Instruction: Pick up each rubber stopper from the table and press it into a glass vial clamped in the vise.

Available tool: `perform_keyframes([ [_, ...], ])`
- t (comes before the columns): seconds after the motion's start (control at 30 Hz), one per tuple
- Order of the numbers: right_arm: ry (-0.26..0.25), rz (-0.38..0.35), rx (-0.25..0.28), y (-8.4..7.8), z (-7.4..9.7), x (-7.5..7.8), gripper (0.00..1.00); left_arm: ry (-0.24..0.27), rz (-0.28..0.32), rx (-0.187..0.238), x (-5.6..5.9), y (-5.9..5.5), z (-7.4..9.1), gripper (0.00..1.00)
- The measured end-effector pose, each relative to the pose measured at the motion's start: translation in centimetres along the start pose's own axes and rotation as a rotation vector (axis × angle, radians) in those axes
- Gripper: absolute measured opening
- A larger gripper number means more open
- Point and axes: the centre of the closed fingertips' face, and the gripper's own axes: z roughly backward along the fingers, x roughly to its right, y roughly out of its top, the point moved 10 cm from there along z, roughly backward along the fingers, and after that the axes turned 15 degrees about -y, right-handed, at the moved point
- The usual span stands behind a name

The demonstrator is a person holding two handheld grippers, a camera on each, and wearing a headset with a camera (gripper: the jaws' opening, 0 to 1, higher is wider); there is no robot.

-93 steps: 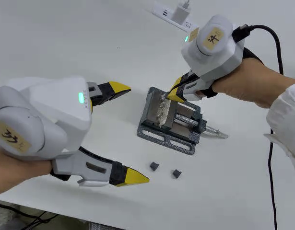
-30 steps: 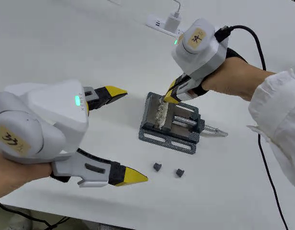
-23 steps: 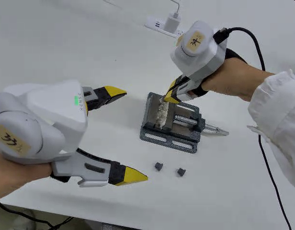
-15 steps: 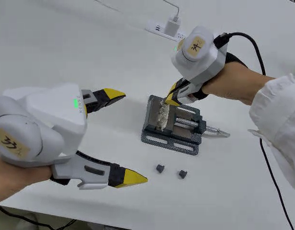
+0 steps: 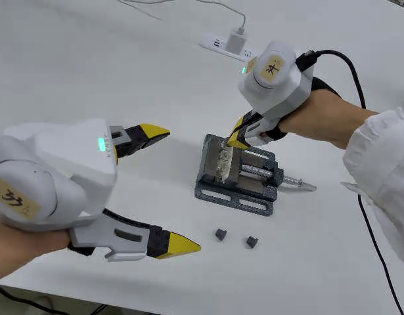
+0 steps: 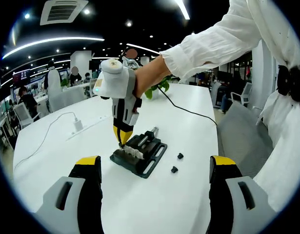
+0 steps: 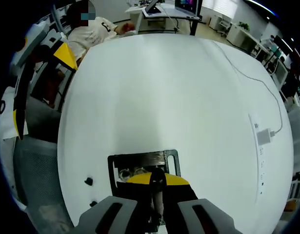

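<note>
- Right tongs (image 5: 234,139): pinch shut, yellow tips pressed together; point down at the top of the glass vials (image 5: 221,161); cannot tell whether touching the glass, nor whether gripping anything.
- Left tongs (image 5: 167,188): gape wide, yellow at the tips and black behind; hang over the counter (image 5: 90,59), well apart from the vise (image 5: 234,197) and aimed toward it.
- Glass vials: clear and shiny, packed in a short row, clamped upright in the dark grey vise; screw handle jutting out on the far side from the left tongs.
- Rubber stoppers (image 5: 220,233): two, small, dark grey, blocky; lie loose on the white counter near each other, close to the vise base on the person's side.
- Farther back: white power strip (image 5: 215,44) with a white plug in it.
</note>
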Motion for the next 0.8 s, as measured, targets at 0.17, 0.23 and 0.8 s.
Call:
perform_keyframes([
  [0.17,-0.002,-0.006,0.011,-0.3,0.3,0.1,0.05,0.0,0.001,-0.001,0.0,0.0,0.0,0.9],
  [0.23,-0.006,-0.009,0.013,-0.5,0.5,0.0,0.06,0.0,0.001,-0.002,0.0,0.0,0.0,0.9],
  [0.8,-0.02,-0.071,0.097,-1.8,1.9,-0.5,0.21,-0.007,-0.006,-0.021,-0.1,0.0,0.0,0.91],
])
